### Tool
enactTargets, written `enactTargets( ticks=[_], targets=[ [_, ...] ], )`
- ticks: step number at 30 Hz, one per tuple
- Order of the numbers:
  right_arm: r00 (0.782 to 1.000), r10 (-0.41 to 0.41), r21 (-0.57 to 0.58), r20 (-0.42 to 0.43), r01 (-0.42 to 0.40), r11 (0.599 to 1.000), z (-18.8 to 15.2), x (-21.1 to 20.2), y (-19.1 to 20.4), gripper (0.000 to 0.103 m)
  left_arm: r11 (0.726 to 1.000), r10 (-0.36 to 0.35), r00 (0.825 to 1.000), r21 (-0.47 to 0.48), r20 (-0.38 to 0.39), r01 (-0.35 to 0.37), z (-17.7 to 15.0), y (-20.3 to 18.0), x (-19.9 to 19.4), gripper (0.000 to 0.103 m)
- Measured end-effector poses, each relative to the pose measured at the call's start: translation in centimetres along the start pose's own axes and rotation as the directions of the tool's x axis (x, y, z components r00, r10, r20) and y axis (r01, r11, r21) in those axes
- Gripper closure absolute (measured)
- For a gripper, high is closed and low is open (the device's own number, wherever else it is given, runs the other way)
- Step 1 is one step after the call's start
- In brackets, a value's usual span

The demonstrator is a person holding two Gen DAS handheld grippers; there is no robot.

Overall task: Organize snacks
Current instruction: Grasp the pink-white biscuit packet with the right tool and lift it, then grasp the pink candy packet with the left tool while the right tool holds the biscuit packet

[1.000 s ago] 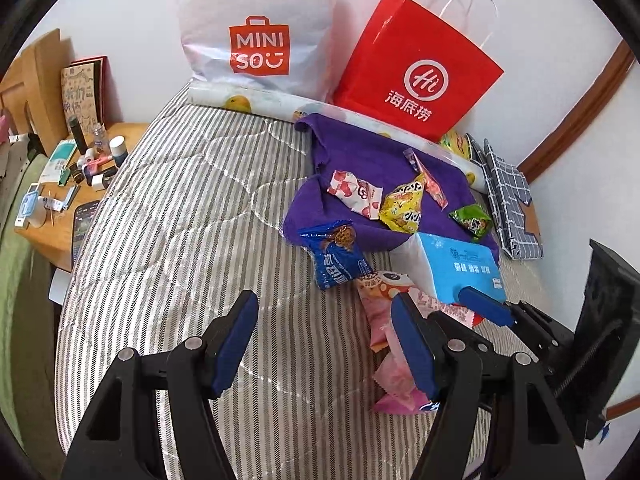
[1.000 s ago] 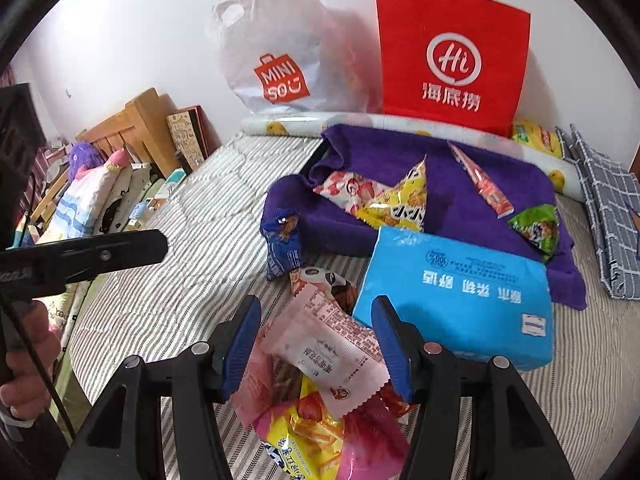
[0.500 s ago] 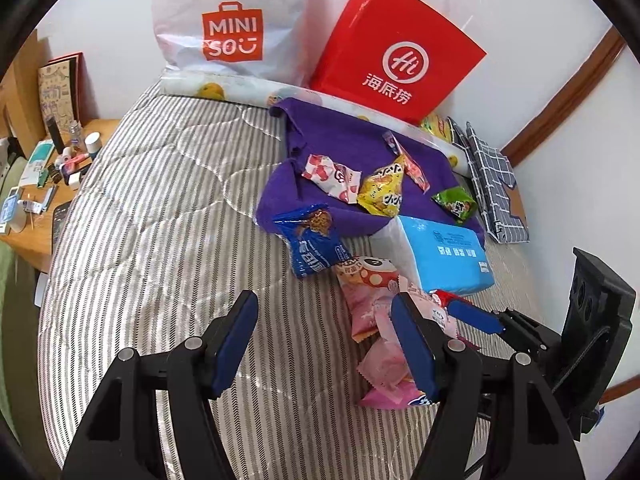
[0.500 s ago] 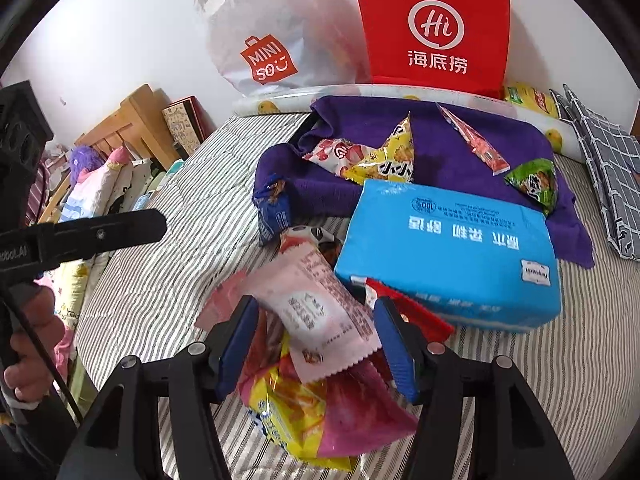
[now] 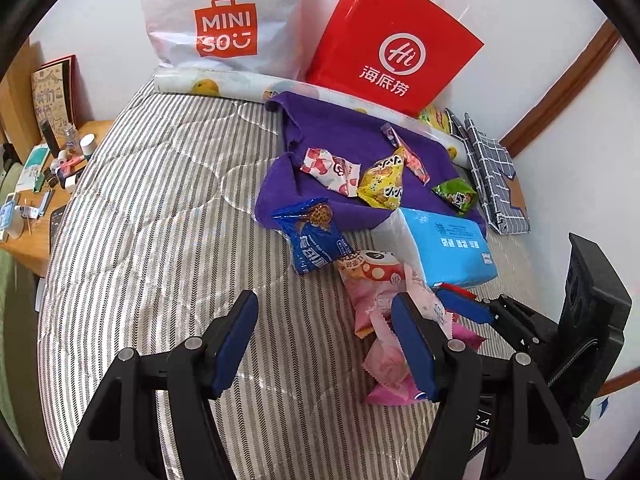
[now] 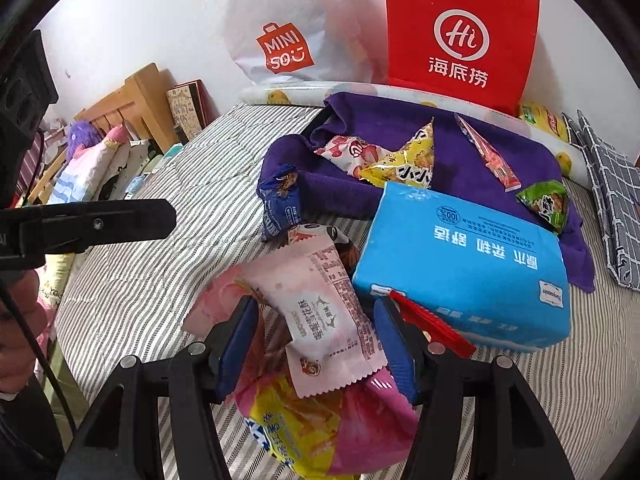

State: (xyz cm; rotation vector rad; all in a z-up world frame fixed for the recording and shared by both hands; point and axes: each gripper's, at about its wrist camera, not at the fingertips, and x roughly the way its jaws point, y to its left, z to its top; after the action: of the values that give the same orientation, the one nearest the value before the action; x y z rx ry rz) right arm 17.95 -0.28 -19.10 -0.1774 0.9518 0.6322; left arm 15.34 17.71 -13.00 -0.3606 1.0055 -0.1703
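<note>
On the bed: loose snacks lie in a heap on the striped mattress [image 6: 132, 280], beside a blue tissue pack [image 6: 472, 264]; more sit on the purple towel [image 6: 400, 128].
Right gripper [image 6: 316, 344]: jaws part-open, straddling the pale pink snack packet [image 6: 320, 312]; pads do not appear to press it.
Left gripper [image 5: 324, 340]: jaws part-open over bare mattress, holding nothing.
Step in hand, as judged: picking the pale pink snack packet off the heap.
Method advised: lower until the pads flank the packet's body, not its crimped edge; close gently, since the contents may crush.
Risk: the yellow-and-pink packet [image 6: 304, 428] beneath may be pinched along; the red strip [image 6: 432, 324] lies just beside the right pad.
Destination: undetermined; red paper bag [image 6: 460, 28] and white Miniso bag [image 6: 280, 40] stand behind.
</note>
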Motion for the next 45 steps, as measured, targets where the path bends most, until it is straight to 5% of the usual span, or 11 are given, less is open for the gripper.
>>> enactTargets(
  ticks=[2, 3, 14, 24, 37, 45],
  targets=[
    [1.000, 0.012, -0.005, 0.010, -0.012, 1.000, 0.0, -0.1, 0.1, 0.049, 1.000, 0.001, 1.000, 0.001, -0.001, -0.001, -0.1, 0.1, -0.1, 0.035],
    [1.000, 0.014, -0.007, 0.019, -0.014, 1.000, -0.1, -0.1, 0.2, 0.060, 1.000, 0.001, 1.000, 0.001, -0.001, -0.001, -0.2, 0.2, -0.1, 0.035],
    [0.995, 0.012, 0.034, 0.095, -0.015, 0.999, -1.0, -3.0, 0.3, 0.064, 1.000, -0.004, 1.000, 0.003, -0.001, 0.004, -0.8, 0.2, -0.6, 0.035],
    [0.974, -0.130, 0.164, 0.183, 0.100, 0.981, -2.5, -8.2, -4.2, 0.064, 0.998, -0.054, 0.998, 0.044, -0.011, 0.055, -2.5, -3.1, 0.1, 0.035],
    [0.960, -0.254, 0.280, 0.113, 0.215, 0.936, -8.5, -9.0, -10.3, 0.064, 0.998, -0.008, 0.995, 0.059, -0.099, 0.013, -4.5, -6.1, 5.0, 0.038],
    [0.969, -0.243, 0.296, 0.051, 0.218, 0.930, -10.1, -6.1, -12.4, 0.064, 1.000, -0.007, 0.996, 0.004, -0.087, 0.007, -4.5, -5.7, 5.7, 0.040]
  ],
)
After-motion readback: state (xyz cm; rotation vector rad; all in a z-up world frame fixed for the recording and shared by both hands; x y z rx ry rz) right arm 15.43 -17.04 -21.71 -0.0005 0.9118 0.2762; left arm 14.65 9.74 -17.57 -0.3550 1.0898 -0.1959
